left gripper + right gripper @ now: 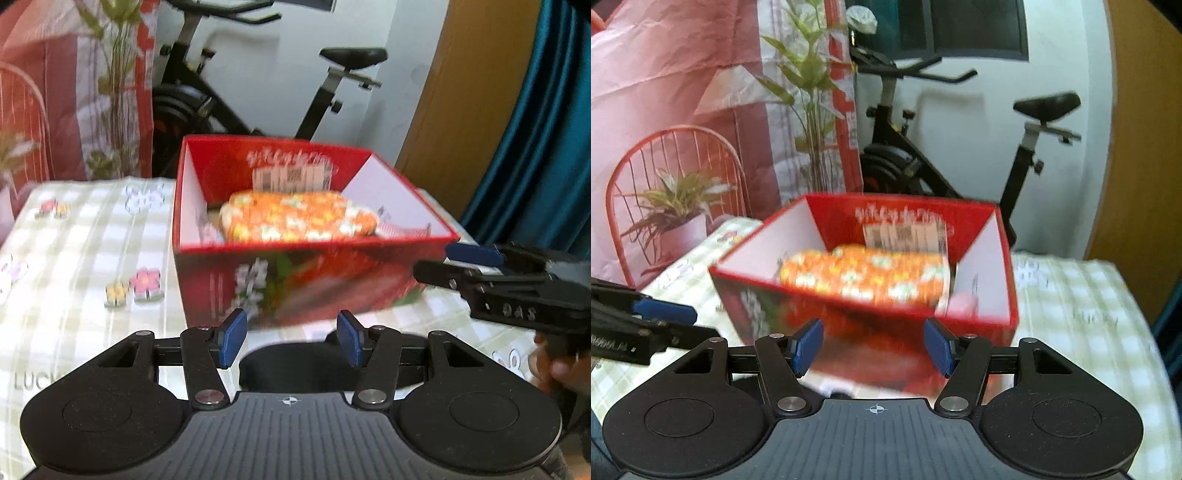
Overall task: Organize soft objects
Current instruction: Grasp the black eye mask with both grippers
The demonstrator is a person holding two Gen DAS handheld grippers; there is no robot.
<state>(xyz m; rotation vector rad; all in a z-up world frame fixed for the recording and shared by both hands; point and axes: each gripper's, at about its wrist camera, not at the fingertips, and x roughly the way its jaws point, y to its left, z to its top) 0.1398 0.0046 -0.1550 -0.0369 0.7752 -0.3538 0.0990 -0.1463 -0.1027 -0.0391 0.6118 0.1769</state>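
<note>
Your folded cloth point(299, 218) sits inside the red box point(295, 284)—both claws, left claw point(291, 338) and right claw point(873, 345), hang partly open and empty just before the box; you likely fetch another soft item next.

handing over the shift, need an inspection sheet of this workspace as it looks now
surface: table under a green checked cloth with flower prints.
job's things: open red box on the cloth; orange floral soft bundle lies inside.
clutter: something pink in the box corner, too blurred to name.
grippers: left gripper open, empty; right gripper open, empty; both in front of the box.
cables: nothing seen.
surroundings: exercise bike, potted plant, teal curtain.
</note>
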